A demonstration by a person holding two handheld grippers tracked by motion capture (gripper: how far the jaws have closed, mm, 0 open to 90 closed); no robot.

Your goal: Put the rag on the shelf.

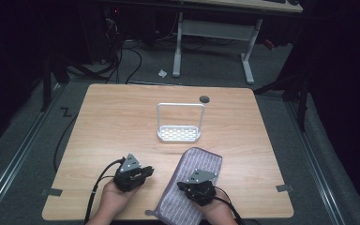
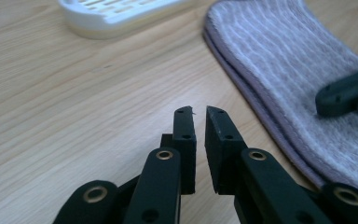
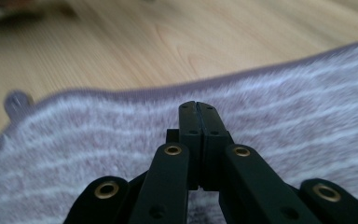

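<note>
From the high view, I have one wooden surface (image 1: 122, 122) in front of me with two things lying on it: one white rack (image 1: 178, 133) with a tall wire handle near the middle, and one lilac striped towel (image 1: 194, 161) running from just below the rack down to the near edge. My two hands come in from the bottom, each with one set of tongs. My left tongs (image 1: 146, 172) sit on bare wood just left of the towel. My right tongs (image 1: 183, 186) sit over the near part of the towel.

In the left gripper view, my left tongs (image 2: 200, 110) hover above bare wood with the two jaws a narrow slit apart, nothing between them. The towel's (image 2: 279, 60) folded edge runs along the right, one corner of the white rack (image 2: 107, 16) shows at the top, and the tip of my other tongs (image 2: 347, 93) lies over the towel at the far right.

In the right gripper view, my right tongs (image 3: 198, 104) are pressed fully together, with no cloth between them. They point across the towel (image 3: 298, 121), with wood beyond.
</note>
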